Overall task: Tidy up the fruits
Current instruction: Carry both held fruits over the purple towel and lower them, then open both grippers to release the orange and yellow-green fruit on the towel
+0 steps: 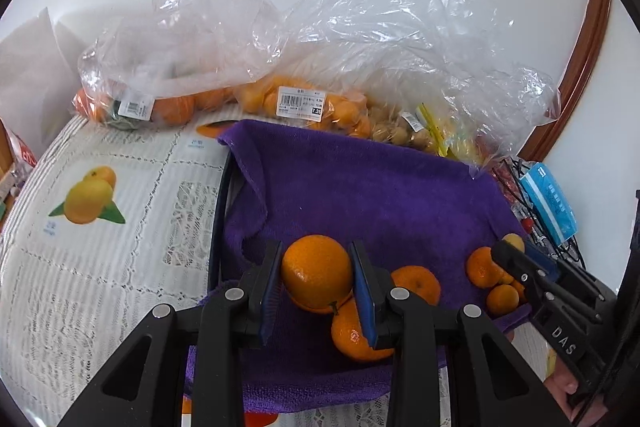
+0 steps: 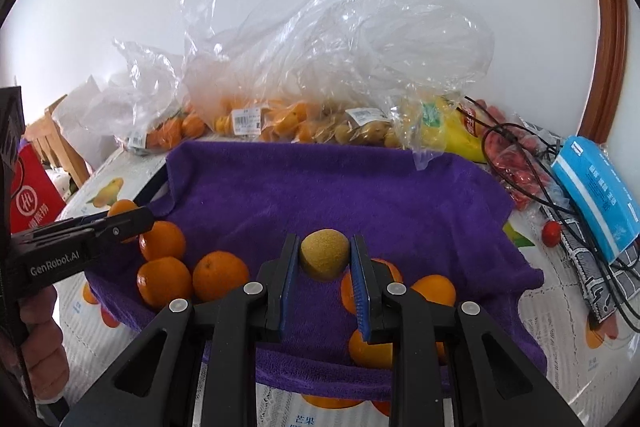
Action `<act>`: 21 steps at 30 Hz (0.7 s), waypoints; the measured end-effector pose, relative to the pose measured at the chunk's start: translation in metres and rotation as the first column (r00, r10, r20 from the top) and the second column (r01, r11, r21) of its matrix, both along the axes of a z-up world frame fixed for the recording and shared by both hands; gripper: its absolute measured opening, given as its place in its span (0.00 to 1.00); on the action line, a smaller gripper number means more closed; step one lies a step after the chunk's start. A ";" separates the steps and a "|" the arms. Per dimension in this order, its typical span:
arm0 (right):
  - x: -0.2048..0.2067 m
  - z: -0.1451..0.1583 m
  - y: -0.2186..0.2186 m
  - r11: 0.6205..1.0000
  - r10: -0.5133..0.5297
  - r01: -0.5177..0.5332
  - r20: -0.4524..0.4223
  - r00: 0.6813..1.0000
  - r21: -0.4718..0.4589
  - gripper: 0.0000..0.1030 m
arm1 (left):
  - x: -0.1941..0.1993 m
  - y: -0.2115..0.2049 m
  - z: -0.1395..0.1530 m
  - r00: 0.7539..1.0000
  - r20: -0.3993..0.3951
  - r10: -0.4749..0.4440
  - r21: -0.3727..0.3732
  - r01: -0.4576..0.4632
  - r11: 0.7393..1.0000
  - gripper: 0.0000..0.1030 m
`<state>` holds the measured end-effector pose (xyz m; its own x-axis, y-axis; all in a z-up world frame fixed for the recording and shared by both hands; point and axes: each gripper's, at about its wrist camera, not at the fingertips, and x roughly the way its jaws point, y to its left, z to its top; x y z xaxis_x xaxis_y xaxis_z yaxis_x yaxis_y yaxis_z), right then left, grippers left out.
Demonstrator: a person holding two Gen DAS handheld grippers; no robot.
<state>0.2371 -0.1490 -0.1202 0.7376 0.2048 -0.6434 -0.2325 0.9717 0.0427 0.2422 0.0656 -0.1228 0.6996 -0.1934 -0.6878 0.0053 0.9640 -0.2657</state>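
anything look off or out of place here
One thing: among the orange citrus gathered on the purple towel, the right gripper holds a small tan, rough-skinned fruit, the only non-orange one there. The left gripper holds an orange. Nothing looks spilled or damaged.

Domestic setting, probably a dining room. A table under a lace tablecloth (image 1: 120, 259) printed with fruit pictures carries supermarket produce — clear plastic bags (image 2: 280, 67) of oranges and small yellow fruit, each with a price label (image 1: 300, 101). A purple towel (image 2: 360, 195) lies spread over a tray. Household clutter sits at the table's edge: a blue tissue pack (image 2: 596, 195), black cables (image 2: 532, 163), a red shopping bag (image 2: 30, 195). Behind — a plain white wall, a wooden door frame (image 2: 612, 59), and what seems a wooden chair (image 2: 52, 135).
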 end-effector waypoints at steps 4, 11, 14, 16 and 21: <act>0.003 -0.010 0.003 1.000 0.023 -0.023 -0.044 0.999 0.010 0.24 | -0.001 -0.004 -0.004 1.000 0.001 -0.003 0.012 0.003 1.000 0.30; 0.002 -0.017 0.011 0.999 0.039 -0.040 -0.054 0.998 -0.025 0.24 | -0.005 -0.013 -0.004 0.999 0.012 -0.031 0.029 0.031 0.999 0.30; 0.002 -0.018 0.010 0.999 0.037 -0.038 -0.059 0.998 -0.027 0.24 | -0.008 -0.017 -0.002 0.999 0.031 -0.038 0.047 0.036 0.998 0.30; 0.003 -0.018 0.008 0.999 0.030 -0.032 -0.062 0.998 -0.024 0.24 | -0.009 -0.018 -0.001 0.998 0.037 -0.045 0.043 0.043 0.998 0.30; 0.004 -0.017 0.004 1.000 0.016 -0.018 -0.058 0.998 -0.025 0.24 | -0.009 -0.020 -0.002 0.998 0.040 -0.049 0.049 0.047 0.998 0.29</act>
